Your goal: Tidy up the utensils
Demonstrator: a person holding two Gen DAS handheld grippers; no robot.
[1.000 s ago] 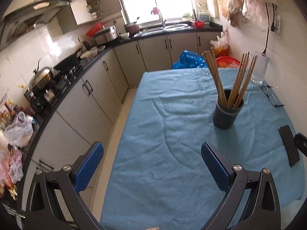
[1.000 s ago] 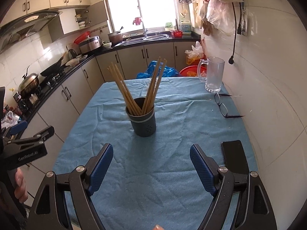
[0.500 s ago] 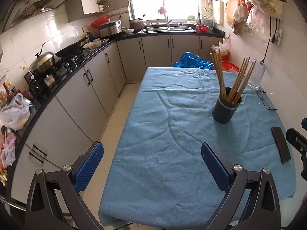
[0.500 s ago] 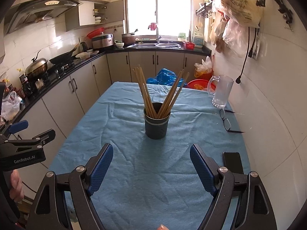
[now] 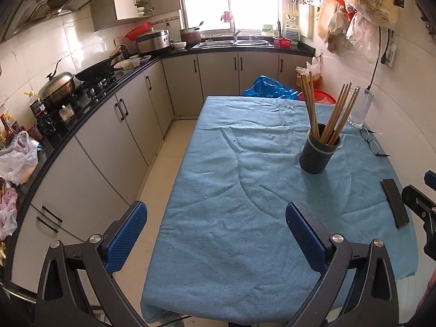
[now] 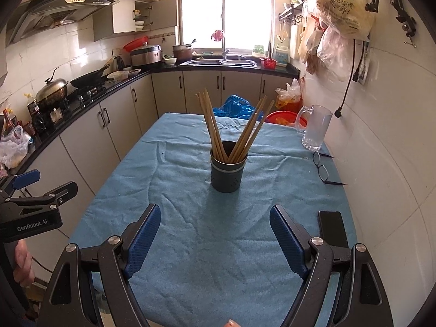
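A dark grey utensil holder (image 6: 228,171) stands upright on the blue tablecloth (image 6: 190,218), with several wooden chopsticks (image 6: 212,125) fanned out in it. It also shows in the left wrist view (image 5: 318,151), right of centre. My right gripper (image 6: 215,234) is open and empty, held back near the table's front edge, facing the holder. My left gripper (image 5: 215,234) is open and empty, over the table's front left edge, well apart from the holder. The left gripper also shows at the far left of the right wrist view (image 6: 41,199).
A black phone (image 6: 333,227) lies at the table's right edge. Glasses (image 6: 323,169) and a glass mug (image 6: 316,130) are near the right wall. Kitchen cabinets and counter (image 5: 90,125) run along the left, with floor between them and the table.
Both grippers have pulled back and up from the table; the holder now looks farther away and more of the kitchen shows. Both stay open. The holder and chopsticks have not moved.
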